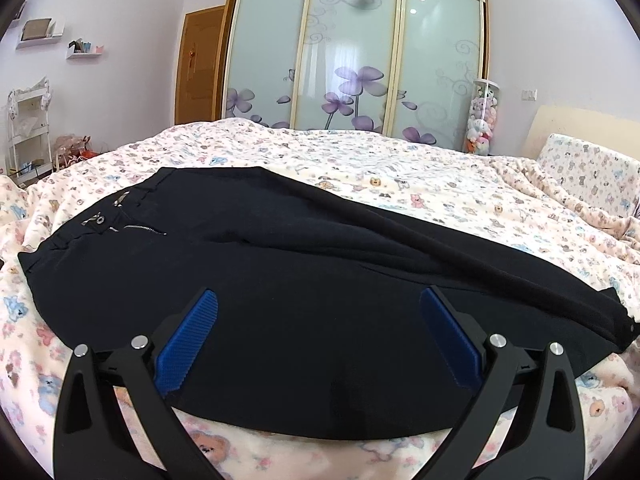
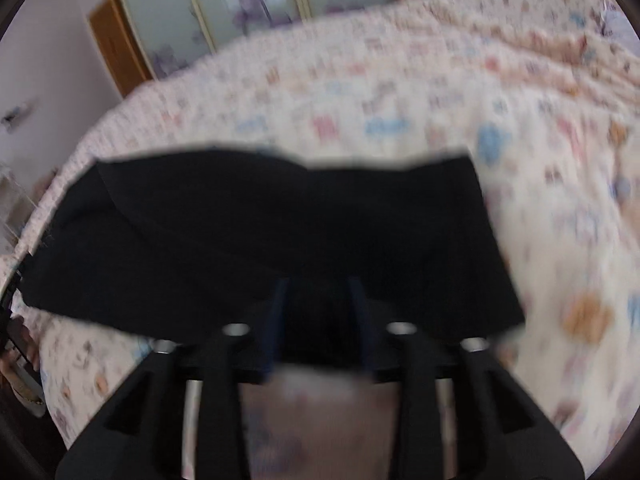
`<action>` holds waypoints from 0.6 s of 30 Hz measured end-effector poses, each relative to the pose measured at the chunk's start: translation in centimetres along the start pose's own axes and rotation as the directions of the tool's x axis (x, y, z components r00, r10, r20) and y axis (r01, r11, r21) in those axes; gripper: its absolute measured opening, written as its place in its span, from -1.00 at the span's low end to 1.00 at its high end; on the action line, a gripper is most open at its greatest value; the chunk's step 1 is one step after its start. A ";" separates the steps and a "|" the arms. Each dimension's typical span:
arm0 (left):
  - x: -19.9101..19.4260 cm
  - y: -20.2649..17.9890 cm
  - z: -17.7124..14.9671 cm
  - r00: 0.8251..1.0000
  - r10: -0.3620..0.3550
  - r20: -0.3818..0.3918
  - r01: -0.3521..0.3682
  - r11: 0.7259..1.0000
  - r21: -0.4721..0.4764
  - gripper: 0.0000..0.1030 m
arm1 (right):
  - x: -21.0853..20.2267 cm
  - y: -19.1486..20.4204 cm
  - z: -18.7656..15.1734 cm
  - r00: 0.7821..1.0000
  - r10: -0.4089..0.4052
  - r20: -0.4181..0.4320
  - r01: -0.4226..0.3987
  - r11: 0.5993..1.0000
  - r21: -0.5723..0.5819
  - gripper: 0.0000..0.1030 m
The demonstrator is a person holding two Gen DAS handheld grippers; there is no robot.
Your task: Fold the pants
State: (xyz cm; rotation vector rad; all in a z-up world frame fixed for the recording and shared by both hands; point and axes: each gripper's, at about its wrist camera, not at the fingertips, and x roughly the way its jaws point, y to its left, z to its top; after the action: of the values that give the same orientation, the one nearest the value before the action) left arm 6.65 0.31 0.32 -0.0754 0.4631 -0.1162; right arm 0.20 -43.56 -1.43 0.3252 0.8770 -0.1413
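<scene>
Left gripper (image 1: pixel 318 336) is sitting with its blue pads (image 1: pixel 188 344) spread wide over the near edge of the black pants (image 1: pixel 280 280), pinching nothing; fabric is lying between and under the fingers but neither pad is pressing on it. Right gripper (image 2: pixel 318 322) is showing through heavy motion blur: jaws standing partly apart, dark cloth filling the gap between them, and I can't tell whether the pads are actually gripping it or just hovering over it. The pants are lying flat on the floral bedspread (image 1: pixel 400 168), waistband and zipper (image 1: pixel 140 230) toward the left in the left wrist view, legs running off to the right, hem end squared off in the right wrist view. Risks, as I'm reading it: the right side is going too fast to seat a clean pinch, so it's likely catching one layer only, or dragging the bedspread up with the cloth. The soft quilt is giving under any press, so the left jaws may be closing on bedding too. With only one end anchored, a fold is probably skewing the legs and bunching the seam.
</scene>
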 end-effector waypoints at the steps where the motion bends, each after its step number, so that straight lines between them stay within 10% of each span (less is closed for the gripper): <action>1: 0.0 0.1 0.0 1.000 0.001 0.001 -0.001 1.000 0.001 0.97 | -0.8 0.1 -0.5 1.000 -0.008 0.008 0.008 1.000 0.031 0.32; 5: -0.3 0.1 0.0 1.000 -0.003 0.007 0.003 1.000 0.001 0.97 | -3.9 -1.5 -1.1 0.993 0.093 0.078 -0.112 0.949 0.296 0.30; 10: -0.1 0.0 0.0 1.000 -0.027 -0.004 0.027 1.000 0.015 0.97 | -3.3 -2.6 -3.0 0.899 0.381 0.215 -0.425 0.642 0.639 -0.11; 18: 0.3 1.0 0.2 0.998 -0.052 -0.034 0.051 0.998 -0.035 0.97 | -1.1 1.1 -5.0 0.918 0.366 0.152 -0.331 0.496 0.803 -0.16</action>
State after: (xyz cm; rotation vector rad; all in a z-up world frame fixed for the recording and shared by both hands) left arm 7.09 1.23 0.27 -0.1186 0.4983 -0.1604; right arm -3.86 -40.91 -3.28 1.4038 0.7106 -0.1574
